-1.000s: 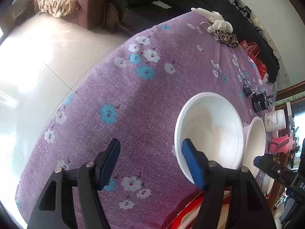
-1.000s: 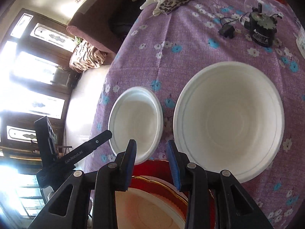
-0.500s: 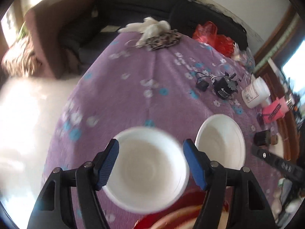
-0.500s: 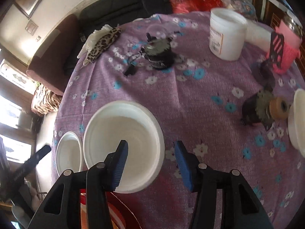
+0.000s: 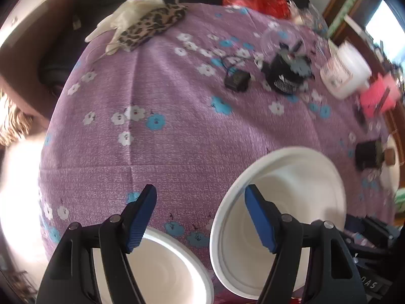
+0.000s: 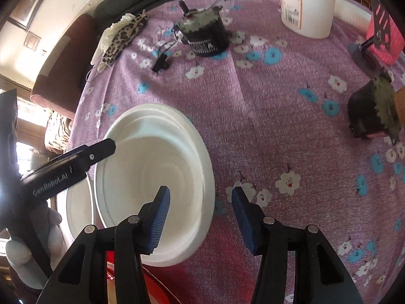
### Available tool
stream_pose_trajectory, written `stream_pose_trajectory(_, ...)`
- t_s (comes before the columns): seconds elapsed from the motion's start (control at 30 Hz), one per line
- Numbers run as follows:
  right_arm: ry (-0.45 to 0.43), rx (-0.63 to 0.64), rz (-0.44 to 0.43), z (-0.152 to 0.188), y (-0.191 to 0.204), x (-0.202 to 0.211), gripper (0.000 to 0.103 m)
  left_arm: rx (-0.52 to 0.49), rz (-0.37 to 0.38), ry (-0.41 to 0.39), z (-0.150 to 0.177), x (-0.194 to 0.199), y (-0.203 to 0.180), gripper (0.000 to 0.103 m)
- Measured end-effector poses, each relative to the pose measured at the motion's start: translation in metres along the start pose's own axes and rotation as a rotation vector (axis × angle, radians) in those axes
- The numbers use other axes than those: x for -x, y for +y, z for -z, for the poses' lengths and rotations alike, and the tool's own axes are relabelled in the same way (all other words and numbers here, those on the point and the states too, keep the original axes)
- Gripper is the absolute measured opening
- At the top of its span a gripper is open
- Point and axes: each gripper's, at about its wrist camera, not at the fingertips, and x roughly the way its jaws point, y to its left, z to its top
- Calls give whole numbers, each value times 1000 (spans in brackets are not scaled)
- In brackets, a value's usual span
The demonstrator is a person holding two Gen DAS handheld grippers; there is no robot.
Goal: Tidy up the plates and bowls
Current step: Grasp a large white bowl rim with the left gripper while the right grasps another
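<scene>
Two white bowls sit side by side on the purple flowered tablecloth (image 5: 177, 139). The large bowl (image 6: 152, 177) is on the right, the small bowl (image 5: 157, 266) on the left. My left gripper (image 5: 200, 215) hangs open above the gap between them, with its right finger over the large bowl's (image 5: 291, 202) left rim. My right gripper (image 6: 201, 202) is open, straddling the large bowl's right rim without touching it. One finger is over the inside and one outside. The left gripper's black body (image 6: 68, 167) reaches across the bowl's left edge. A red plate (image 6: 164, 286) shows at the bottom edge.
Farther back on the cloth are a black device with a cable (image 6: 205, 35), a white jar (image 6: 306, 5), a pink holder (image 6: 384, 35) and a dark box (image 6: 372, 116). A leopard-print cloth (image 5: 152, 25) lies at the far edge, and a dark sofa stands behind the table.
The left gripper has swung across the table and rolled, ending above both bowls. The right gripper's jaws have widened, and it has come down and over to the large bowl's right rim.
</scene>
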Motion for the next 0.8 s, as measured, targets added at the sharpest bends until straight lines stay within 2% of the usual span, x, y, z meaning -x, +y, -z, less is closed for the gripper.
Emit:
stream_pose_trajectory(0.07, 7, 1, -9, -1, 1, -3, 53, -11, -1, 14, 0, -6, -3, 71)
stream_pose_trajectory(0.1, 3, 7, -14, -1, 2, -4, 38, -13, 5, 25, 0, -9, -4, 71)
stream_pose_trajectory(0.13, 6, 11, -16, -2, 4, -5, 27, -11, 12, 36, 1, -12, -4, 60)
stream_pose_trajectory(0.17, 12, 18, -26, -2, 6, -6, 12, -7, 35, 55, 2, -15, -5, 38)
stream_pose_trajectory(0.2, 5, 19, -26, -2, 7, -4, 13, -1, 72, 75, 3, -16, -5, 28)
stream_pose_trajectory(0.23, -5, 24, -10, -2, 8, -2, 12, 9, 84, 87, 3, -16, -5, 27)
stream_pose_trajectory(0.33, -40, 46, -7, -2, 11, 11, 12, 11, 80, 40, 4, -1, -9, 27)
stream_pose_trajectory(0.57, -115, 58, -71, -4, 14, 60, 12, 42, 114, -39, 12, 53, -9, 24)
stream_pose_trajectory(0.7, -146, 104, -103, 7, 24, 89, 12, 46, 94, -108, 27, 95, -9, 23)
stream_pose_trajectory(0.8, -157, 136, -137, 19, 33, 106, 12, 83, 116, -143, 45, 122, -2, 21)
